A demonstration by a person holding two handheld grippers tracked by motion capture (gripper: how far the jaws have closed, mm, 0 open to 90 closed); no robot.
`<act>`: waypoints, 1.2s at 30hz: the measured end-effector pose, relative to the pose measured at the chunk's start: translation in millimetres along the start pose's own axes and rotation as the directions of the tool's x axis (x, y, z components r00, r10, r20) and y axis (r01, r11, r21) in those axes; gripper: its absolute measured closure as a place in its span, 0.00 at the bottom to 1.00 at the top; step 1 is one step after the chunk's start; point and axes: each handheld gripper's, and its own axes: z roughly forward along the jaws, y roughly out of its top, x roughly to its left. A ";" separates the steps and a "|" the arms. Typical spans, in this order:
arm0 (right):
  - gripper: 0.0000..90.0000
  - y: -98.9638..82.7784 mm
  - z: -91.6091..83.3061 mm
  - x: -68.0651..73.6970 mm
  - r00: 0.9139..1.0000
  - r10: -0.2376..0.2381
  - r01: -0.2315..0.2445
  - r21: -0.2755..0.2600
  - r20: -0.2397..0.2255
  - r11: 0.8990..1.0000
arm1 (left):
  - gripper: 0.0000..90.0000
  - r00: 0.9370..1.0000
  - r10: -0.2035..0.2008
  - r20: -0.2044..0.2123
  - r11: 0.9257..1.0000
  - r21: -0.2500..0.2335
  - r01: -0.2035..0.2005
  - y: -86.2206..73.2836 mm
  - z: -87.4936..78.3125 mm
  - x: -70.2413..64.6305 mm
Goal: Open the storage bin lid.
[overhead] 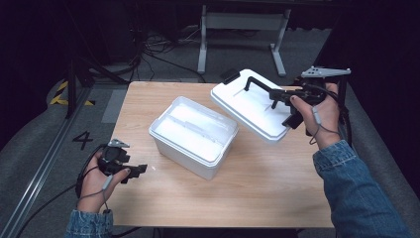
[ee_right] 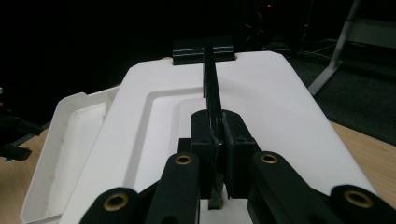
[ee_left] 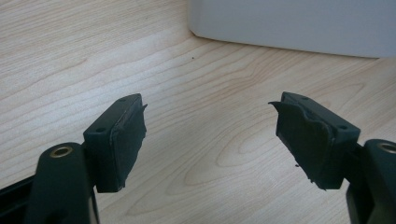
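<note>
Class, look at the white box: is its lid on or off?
Off. The right hand-held gripper holds the lid by its black handle, beside the box.

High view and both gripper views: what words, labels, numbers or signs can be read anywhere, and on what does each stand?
"4": a black numeral on the grey floor, left of the table.
Yellow and black hazard stripes mark the floor farther back on the left; they carry no text.
No print can be made out on the white box, its lid or either gripper.
</note>
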 end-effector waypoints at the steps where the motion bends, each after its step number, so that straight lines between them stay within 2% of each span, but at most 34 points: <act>1: 0.94 -1.5 -2.8 -5.2 1.000 0.006 -0.006 0.002 0.010 1.000 | 0.27 1.000 -0.002 0.000 1.000 -0.001 0.002 -0.3 0.0 0.1; 8: 0.94 -12.5 -12.6 -31.6 0.997 0.031 -0.033 0.014 0.072 0.999 | 0.27 1.000 -0.002 -0.005 1.000 0.000 0.002 -1.6 0.1 1.7; 10: 0.94 -14.4 -13.7 -34.3 0.996 0.032 -0.033 0.018 0.079 0.999 | 0.27 1.000 -0.006 -0.004 1.000 -0.001 0.006 -1.6 0.4 1.6; 14: 0.94 -22.6 -15.7 -45.2 0.992 0.007 -0.011 0.027 0.124 1.000 | 0.27 1.000 -0.012 -0.004 1.000 0.004 0.012 -1.9 1.9 2.3; 21: 0.94 -41.7 -13.9 -65.7 0.989 0.014 -0.021 0.045 0.147 0.999 | 0.27 1.000 -0.015 0.001 1.000 0.011 0.015 -2.5 2.6 3.3; 36: 0.94 -79.0 -0.3 -80.8 0.983 0.035 -0.059 0.132 0.179 0.990 | 0.27 1.000 -0.011 0.000 1.000 0.021 0.011 -2.5 4.9 2.5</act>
